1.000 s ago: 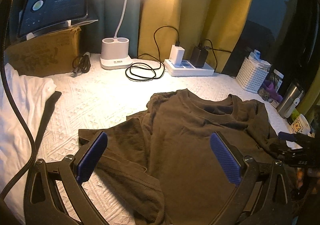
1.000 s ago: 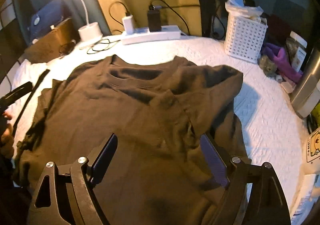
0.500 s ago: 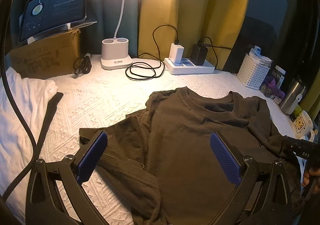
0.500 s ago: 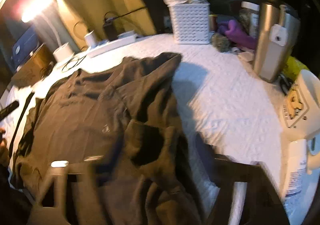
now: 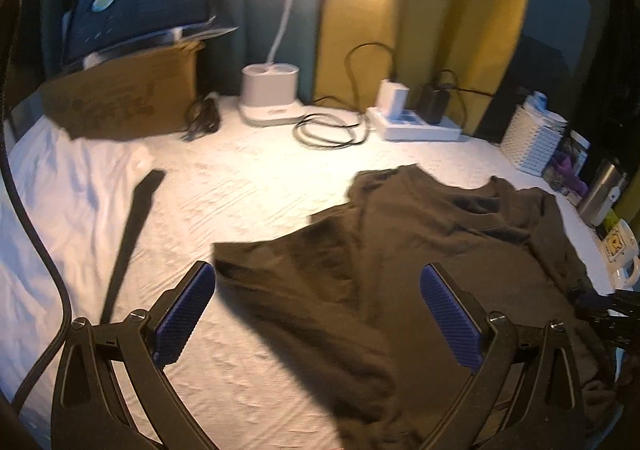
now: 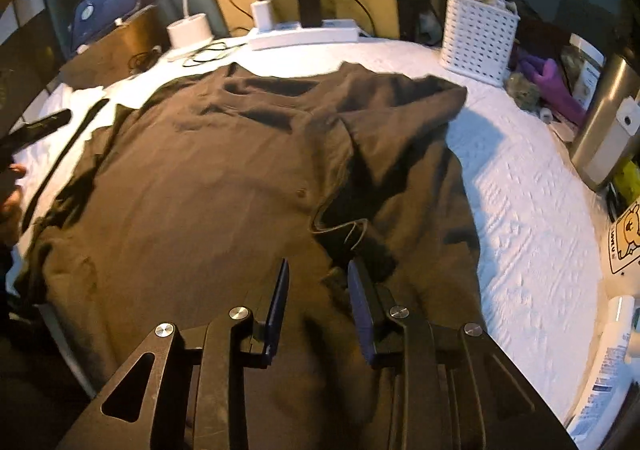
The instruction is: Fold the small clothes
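Though rumpled, shirt (image 6: 208,186) collar-away (lengthwise).

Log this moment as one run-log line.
left gripper: open, above shirt | right gripper: part-closed, over crumpled sleeve | shirt: unfolded

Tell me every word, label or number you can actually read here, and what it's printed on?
None reads clearly.
Cardboard box: dark printing, too blurred to read.
Tablet screen: a round icon and lines of text, too small to read.
White mug: a cartoon bear and a strip of small print, not legible.
White bottle: blue label text, too small to read.
Dark T-shirt: no print visible.
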`<move>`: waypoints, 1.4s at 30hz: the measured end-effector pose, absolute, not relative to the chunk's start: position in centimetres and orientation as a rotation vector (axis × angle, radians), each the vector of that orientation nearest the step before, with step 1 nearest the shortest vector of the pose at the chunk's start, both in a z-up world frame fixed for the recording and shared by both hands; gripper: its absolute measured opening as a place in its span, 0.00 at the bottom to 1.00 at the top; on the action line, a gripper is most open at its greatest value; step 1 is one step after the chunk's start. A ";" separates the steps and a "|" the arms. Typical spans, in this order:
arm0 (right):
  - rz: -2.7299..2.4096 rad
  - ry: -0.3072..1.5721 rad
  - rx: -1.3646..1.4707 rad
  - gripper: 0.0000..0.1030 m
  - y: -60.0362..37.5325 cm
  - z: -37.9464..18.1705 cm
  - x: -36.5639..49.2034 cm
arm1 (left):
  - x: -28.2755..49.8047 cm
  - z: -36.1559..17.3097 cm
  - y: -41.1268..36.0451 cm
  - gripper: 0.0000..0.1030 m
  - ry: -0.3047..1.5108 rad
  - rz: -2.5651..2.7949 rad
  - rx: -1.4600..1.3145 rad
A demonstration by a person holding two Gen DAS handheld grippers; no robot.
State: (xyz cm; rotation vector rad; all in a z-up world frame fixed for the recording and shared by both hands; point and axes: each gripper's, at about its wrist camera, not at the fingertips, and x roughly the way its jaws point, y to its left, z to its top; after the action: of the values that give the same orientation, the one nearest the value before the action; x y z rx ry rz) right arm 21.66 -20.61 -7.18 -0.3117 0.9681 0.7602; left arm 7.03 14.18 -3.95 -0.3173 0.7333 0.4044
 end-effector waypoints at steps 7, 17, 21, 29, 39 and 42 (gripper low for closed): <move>0.677 0.895 -0.291 0.32 -20.4 -4.9 22.3 | 6.4 -5.4 16.1 0.98 0.778 0.394 -0.359; 0.707 1.028 -0.302 0.65 -18.5 -9.0 23.2 | 9.3 -7.9 17.7 0.98 0.819 0.328 -0.376; 0.720 0.996 -0.298 0.65 -18.2 -8.0 22.2 | 10.3 -9.2 20.0 0.97 0.842 0.373 -0.370; 0.640 0.971 -0.239 0.65 -19.6 -6.9 23.1 | 10.1 -9.7 19.6 0.21 0.849 0.351 -0.305; 0.657 0.972 -0.240 0.65 -18.9 -7.1 23.3 | 5.1 -7.9 21.6 0.04 0.789 0.448 -0.346; 0.660 0.977 -0.229 0.65 -18.9 -7.2 23.5 | 4.1 -7.6 22.5 0.04 0.771 0.482 -0.362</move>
State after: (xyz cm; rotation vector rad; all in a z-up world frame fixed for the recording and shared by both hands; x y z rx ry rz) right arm 23.47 -18.89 -7.21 -0.2292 0.9768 0.6595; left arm 4.08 22.46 -7.59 -0.3620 0.7708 0.4824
